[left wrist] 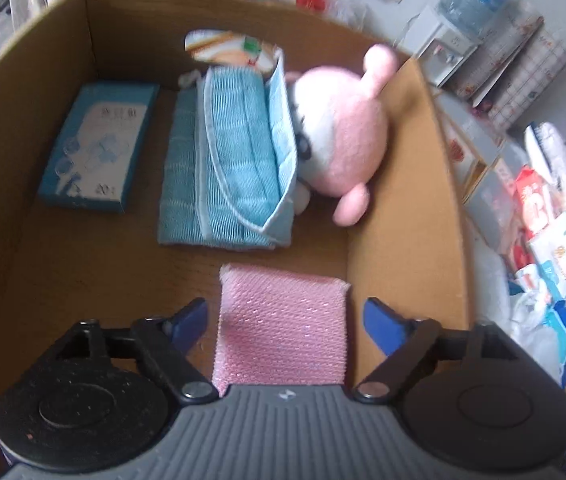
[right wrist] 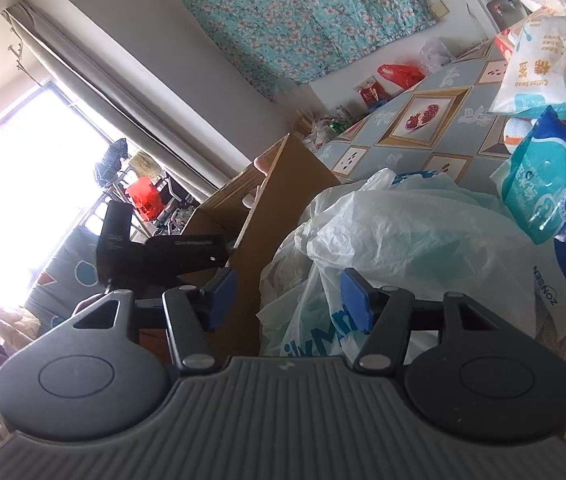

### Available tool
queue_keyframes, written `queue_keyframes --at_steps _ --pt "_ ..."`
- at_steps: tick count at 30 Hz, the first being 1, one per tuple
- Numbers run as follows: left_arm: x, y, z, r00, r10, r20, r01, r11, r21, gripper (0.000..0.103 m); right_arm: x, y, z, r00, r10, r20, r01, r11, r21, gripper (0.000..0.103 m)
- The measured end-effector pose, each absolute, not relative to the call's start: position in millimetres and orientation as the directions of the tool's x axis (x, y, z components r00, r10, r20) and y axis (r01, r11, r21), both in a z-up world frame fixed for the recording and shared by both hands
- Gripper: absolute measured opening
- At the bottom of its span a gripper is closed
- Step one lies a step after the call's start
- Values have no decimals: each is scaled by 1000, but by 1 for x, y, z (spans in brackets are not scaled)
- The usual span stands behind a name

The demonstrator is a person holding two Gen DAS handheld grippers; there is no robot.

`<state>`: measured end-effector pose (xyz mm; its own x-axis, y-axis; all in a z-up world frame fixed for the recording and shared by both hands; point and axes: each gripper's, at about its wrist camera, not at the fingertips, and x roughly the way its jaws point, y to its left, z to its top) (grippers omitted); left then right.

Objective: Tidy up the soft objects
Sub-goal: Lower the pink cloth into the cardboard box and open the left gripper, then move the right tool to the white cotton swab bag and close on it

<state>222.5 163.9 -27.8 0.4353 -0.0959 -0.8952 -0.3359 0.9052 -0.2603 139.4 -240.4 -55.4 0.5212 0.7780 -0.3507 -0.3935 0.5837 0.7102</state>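
In the left wrist view I look down into a cardboard box. Inside lie a folded blue towel, a pink plush toy against the right wall, a blue flat carton and a printed packet at the back. A pink sponge cloth lies on the box floor between the fingers of my left gripper, whose jaws stand apart from it, open. My right gripper is open and empty, beside the box, over a white plastic bag.
A table with a patterned cloth carries a blue wipes pack, a cotton swab bag and other packets. The other gripper's black body sits at the box. A water dispenser stands beyond the box.
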Motion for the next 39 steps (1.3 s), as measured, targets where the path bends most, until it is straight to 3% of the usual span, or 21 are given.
queue_keyframes --at_steps 11,19,25,31,35,39 --pt "182 150 46 611 -33 -791 -275 928 -251 91 125 -263 -57 580 743 -333 -358 600 716 64" --pt "166 94 97 721 -64 -690 -71 984 -165 98 121 -295 -49 659 699 -277 -332 601 727 67" --pt "188 29 103 712 -117 -692 72 993 -94 99 141 -336 -27 745 626 -231 -292 617 731 74" --pt "230 -44 85 681 -145 -718 213 977 5 99 203 -379 -11 787 546 -289 -174 645 744 81" --pt "265 -89 61 628 -136 -766 315 945 91 99 254 -393 -20 764 507 -400 -67 678 732 82" --pt "296 -121 33 553 -147 -820 379 921 91 99 296 -387 -44 719 485 -497 -11 724 690 82"
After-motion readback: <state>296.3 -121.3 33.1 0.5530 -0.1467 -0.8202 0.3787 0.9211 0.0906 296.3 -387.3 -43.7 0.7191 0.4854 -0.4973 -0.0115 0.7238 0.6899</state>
